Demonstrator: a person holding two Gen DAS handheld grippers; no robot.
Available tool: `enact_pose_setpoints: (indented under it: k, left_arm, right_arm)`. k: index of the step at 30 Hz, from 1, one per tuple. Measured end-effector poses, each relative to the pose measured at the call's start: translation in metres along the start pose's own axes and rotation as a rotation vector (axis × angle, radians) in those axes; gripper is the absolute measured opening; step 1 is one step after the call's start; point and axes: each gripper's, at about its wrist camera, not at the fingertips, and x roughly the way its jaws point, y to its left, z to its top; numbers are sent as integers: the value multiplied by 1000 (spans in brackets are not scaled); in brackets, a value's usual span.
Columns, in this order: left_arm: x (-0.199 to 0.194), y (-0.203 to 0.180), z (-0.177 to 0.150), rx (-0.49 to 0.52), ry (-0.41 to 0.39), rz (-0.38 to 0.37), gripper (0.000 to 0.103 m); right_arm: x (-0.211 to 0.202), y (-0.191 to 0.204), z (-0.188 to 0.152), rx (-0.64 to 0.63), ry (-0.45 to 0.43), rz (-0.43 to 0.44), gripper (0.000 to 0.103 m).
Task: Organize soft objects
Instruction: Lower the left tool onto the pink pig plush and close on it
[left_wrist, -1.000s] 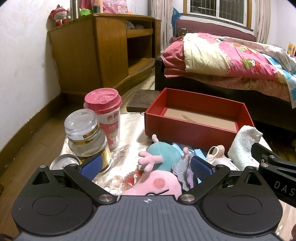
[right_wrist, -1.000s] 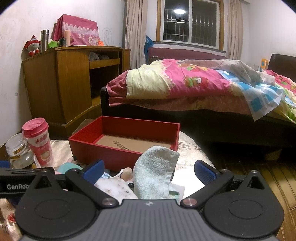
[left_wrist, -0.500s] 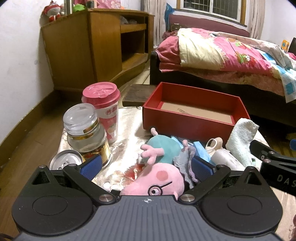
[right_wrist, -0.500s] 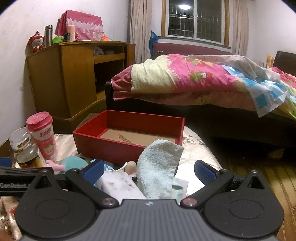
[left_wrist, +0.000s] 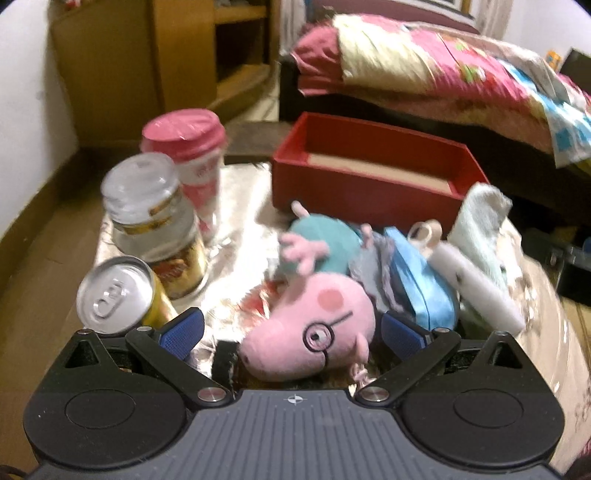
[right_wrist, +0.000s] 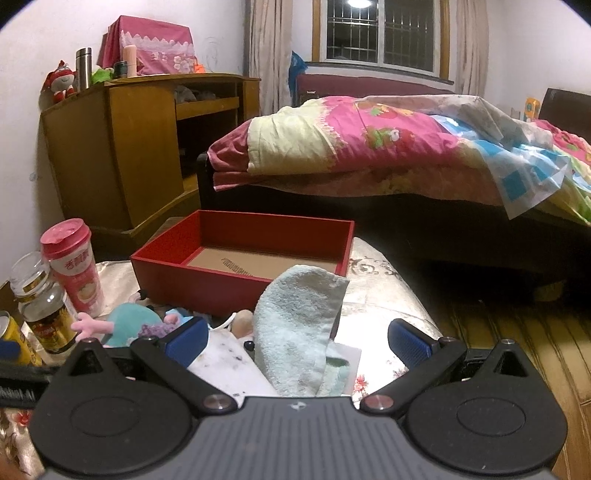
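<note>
One red box (right_wrist: 236, 284) stands on the table (right_wrist: 384, 291), with one pig plush (left_wrist: 314, 332), one pale towel (right_wrist: 299, 332), one jar (left_wrist: 155, 229), one cup (left_wrist: 192, 162) and one can (left_wrist: 114, 291) before it. The left hand-held gripper (left_wrist: 291, 332) hangs low, fingers apart either side of the plush's head (not clamping). The right hand-held gripper (right_wrist: 295, 336) is level, spread around the towel.

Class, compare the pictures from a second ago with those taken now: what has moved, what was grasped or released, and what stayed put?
The left gripper has come down and forward: its open fingers now flank the pink pig plush toy's head without closing on it. The right gripper has eased slightly closer to the pale green towel, also open. Nothing was grasped or released. The red cardboard box stayed put and holds no soft objects.
</note>
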Motion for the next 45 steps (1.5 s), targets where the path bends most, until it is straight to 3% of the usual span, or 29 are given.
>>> enact_pose_setpoints:
  k: [5, 11, 13, 15, 19, 31, 36, 40, 45]
  left_arm:
    - [16, -12, 2, 106, 4, 21, 97]
    - [45, -26, 5, 278, 73, -31, 97]
    - [53, -30, 3, 294, 97, -31, 95]
    - [62, -31, 2, 280, 139, -63, 89]
    - [69, -31, 1, 281, 162, -47, 79]
    - [18, -5, -20, 114, 234, -236, 78]
    - [25, -11, -12, 132, 222, -216, 87]
    - [43, -23, -7, 136, 259, -195, 91]
    - [65, -26, -18, 99, 336, -200, 75]
  right_arm:
    - [0, -4, -1, 0, 9, 0, 84]
    - [3, -10, -3, 24, 40, 10, 84]
    - [4, -13, -4, 31, 44, 9, 84]
    - [5, -15, -4, 41, 56, 12, 84]
    - [9, -20, -4, 78, 92, 40, 84]
    - [8, -40, 2, 162, 114, 72, 84]
    - [12, -39, 2, 163, 138, 78, 84]
    - [14, -34, 1, 130, 137, 78, 84]
    - [13, -43, 5, 143, 130, 74, 84]
